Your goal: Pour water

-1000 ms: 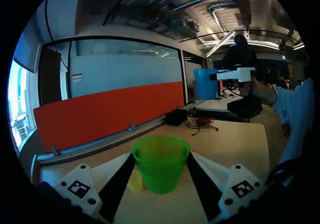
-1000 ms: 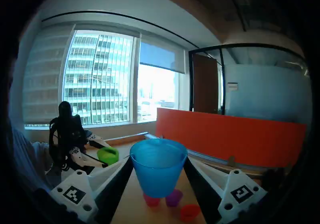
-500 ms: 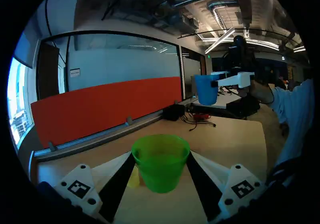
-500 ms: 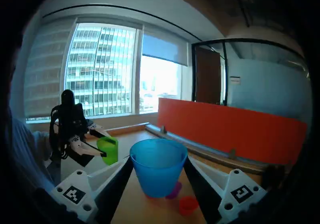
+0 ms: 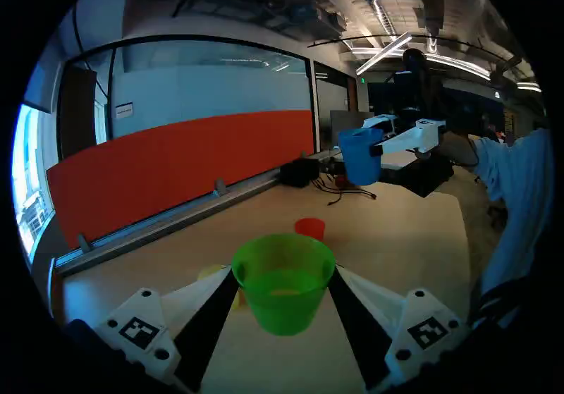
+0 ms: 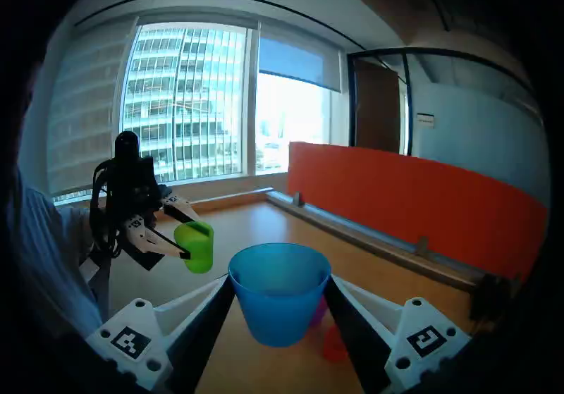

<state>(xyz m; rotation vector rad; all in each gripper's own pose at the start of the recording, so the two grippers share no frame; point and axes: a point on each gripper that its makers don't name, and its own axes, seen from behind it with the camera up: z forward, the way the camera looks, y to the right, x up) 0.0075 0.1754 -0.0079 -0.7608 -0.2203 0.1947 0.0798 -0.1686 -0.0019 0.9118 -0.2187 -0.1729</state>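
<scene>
Left gripper (image 5: 282,275) clamps green cup (image 5: 283,306); right gripper (image 6: 280,285) clamps blue cup (image 6: 280,318). The 2 cups are well apart, so pouring looks not yet begun.

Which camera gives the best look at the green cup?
The left gripper view: the green cup sits close and centred, its rim and inside visible. The right gripper view shows it small, off to the left, side-on, held in a hand-held gripper.

translucent plastic green cup (image 5: 283,281), blue cup (image 6: 279,292); matt wooden table (image 5: 409,242)
</scene>
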